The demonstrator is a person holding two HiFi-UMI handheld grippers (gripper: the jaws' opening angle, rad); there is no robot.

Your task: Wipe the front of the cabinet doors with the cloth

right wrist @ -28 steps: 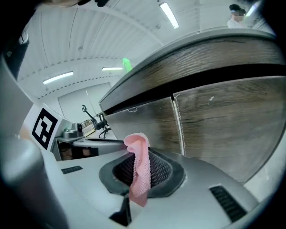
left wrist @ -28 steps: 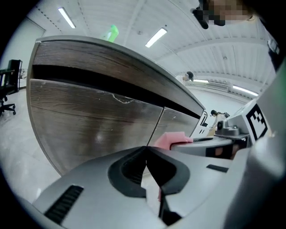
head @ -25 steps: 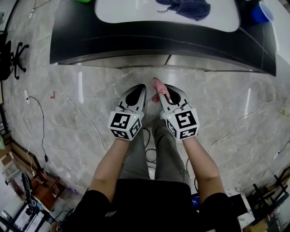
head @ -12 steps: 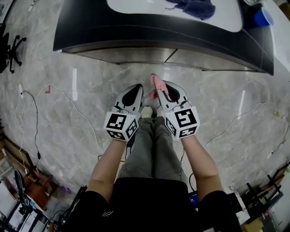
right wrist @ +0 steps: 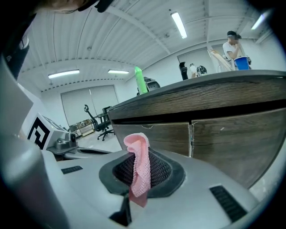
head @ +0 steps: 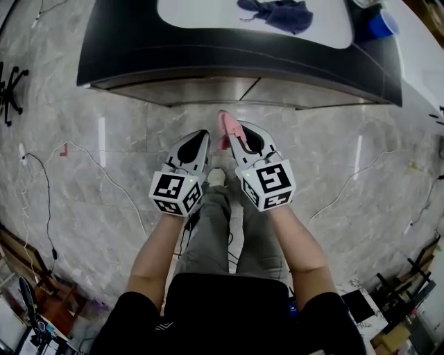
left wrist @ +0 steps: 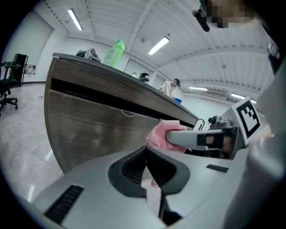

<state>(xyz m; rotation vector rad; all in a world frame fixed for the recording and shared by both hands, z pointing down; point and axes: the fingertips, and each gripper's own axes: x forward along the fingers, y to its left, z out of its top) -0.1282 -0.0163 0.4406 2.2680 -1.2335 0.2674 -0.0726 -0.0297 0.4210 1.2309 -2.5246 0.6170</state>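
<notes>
A pink cloth (right wrist: 139,167) is pinched in my right gripper (head: 232,133), which is shut on it; a fold sticks up past the jaws (head: 226,126). My left gripper (head: 198,139) hangs beside it, shut with nothing between its jaws. Both point at the wood-grain cabinet doors (head: 208,89) under a dark counter, a short way ahead and not touching. In the right gripper view the seam between two doors (right wrist: 191,134) shows ahead. The left gripper view shows the pink cloth (left wrist: 159,134) and the right gripper to its right.
A white countertop (head: 208,15) carries a dark blue cloth (head: 277,12) and a blue container (head: 380,25). A green bottle (left wrist: 113,53) stands on the counter. Cables (head: 104,166) trail over the marble floor. An office chair (head: 10,90) stands at far left. A person (right wrist: 232,44) stands beyond the counter.
Both grippers, the right one with the pink cloth, have drifted up and left in the head view, closer to the cabinet front. The jaws stayed as they were.
</notes>
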